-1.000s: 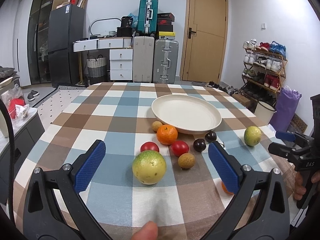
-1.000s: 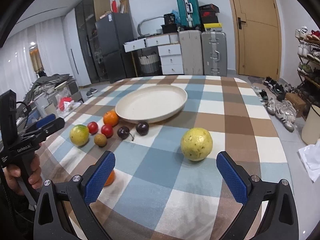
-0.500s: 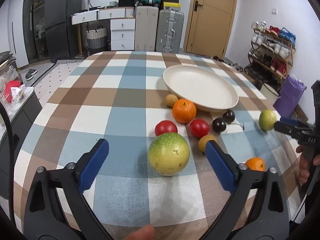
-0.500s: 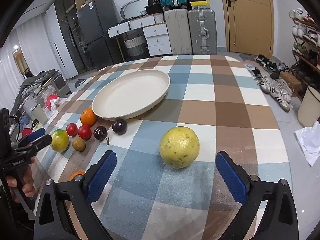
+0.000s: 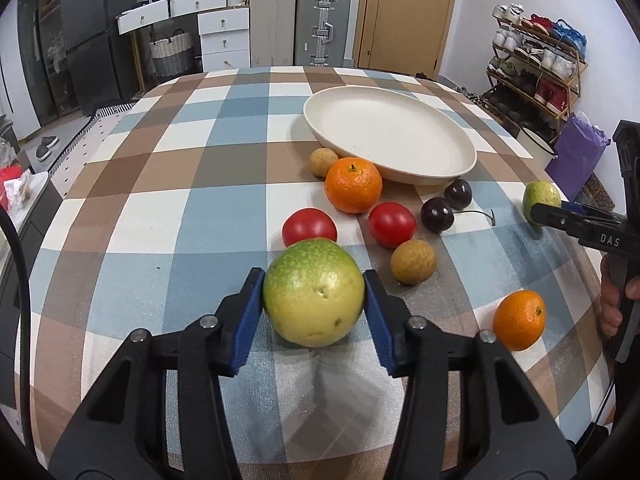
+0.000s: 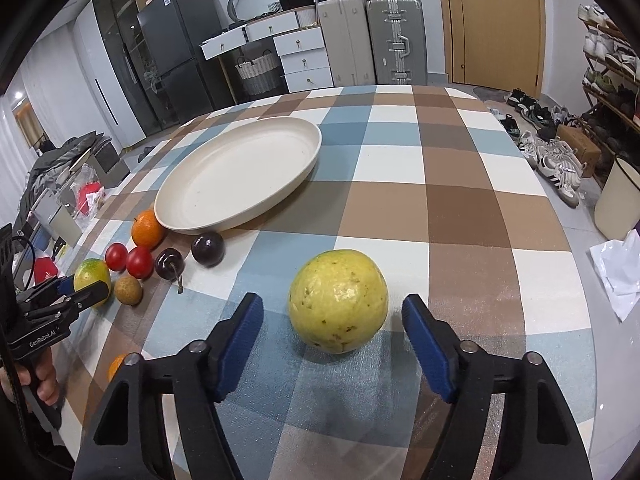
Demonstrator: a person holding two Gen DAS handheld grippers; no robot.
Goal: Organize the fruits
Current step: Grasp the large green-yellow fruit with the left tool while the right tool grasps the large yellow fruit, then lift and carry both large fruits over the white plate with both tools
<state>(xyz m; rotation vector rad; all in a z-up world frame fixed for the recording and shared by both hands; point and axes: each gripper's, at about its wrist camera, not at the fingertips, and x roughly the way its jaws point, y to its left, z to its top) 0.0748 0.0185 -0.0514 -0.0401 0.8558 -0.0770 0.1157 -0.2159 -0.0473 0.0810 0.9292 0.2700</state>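
The green-yellow fruit (image 5: 314, 292) sits on the table (image 5: 224, 168) between the blue pads of the left gripper (image 5: 314, 300). The jaws are closing, and both pads lie against the sides of the fruit. From this fruit, two red fruits (image 5: 309, 226) (image 5: 392, 224) lie at 12 and 1 o'clock, just beyond it. A small tan fruit (image 5: 413, 261) lies at 2 o'clock. A large orange (image 5: 353, 185) sits farther out at 12 o'clock, with a second tan fruit (image 5: 323, 162) beside it. Two dark cherries (image 5: 437, 214) (image 5: 458, 194) lie near the rim of the cream plate (image 5: 400, 176), which holds no fruit. A small orange (image 5: 519, 319) sits alone at 3 o'clock.

The yellow fruit (image 6: 338, 300) rests on the table between the fingers of the right gripper (image 6: 333, 322). These jaws are also closing, but a clear gap shows on each side, so the pads do not touch the fruit. The plate lies at 11 o'clock from this fruit, and the fruit cluster lies at 9 to 10 o'clock, well apart.

A checked blue, brown and white cloth covers the table. Suitcases (image 5: 298, 24) and a shoe rack (image 5: 536, 60) stand in the background.
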